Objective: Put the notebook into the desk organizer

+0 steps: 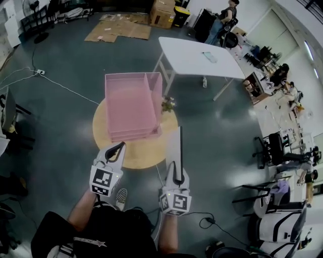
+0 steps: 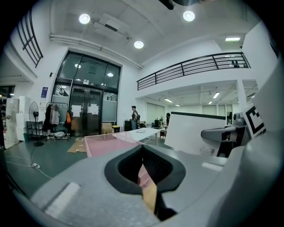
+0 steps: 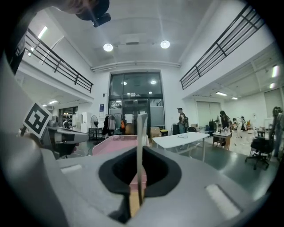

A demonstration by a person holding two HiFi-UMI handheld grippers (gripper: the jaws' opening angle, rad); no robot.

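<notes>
A pink desk organizer stands on a round wooden table. My right gripper is shut on a thin white notebook, which is held upright and edge-on, just right of the organizer's near corner. In the right gripper view the notebook rises as a narrow strip from between the jaws of the right gripper, with the organizer behind it. My left gripper hovers over the table's near edge, shut and holding nothing. The left gripper view shows the left gripper, the organizer and the notebook's white face.
A small flower pot sits beside the organizer's right side. A white folding table stands beyond. Flattened cardboard and boxes lie at the back. Office chairs and people are on the right. A cable crosses the floor at left.
</notes>
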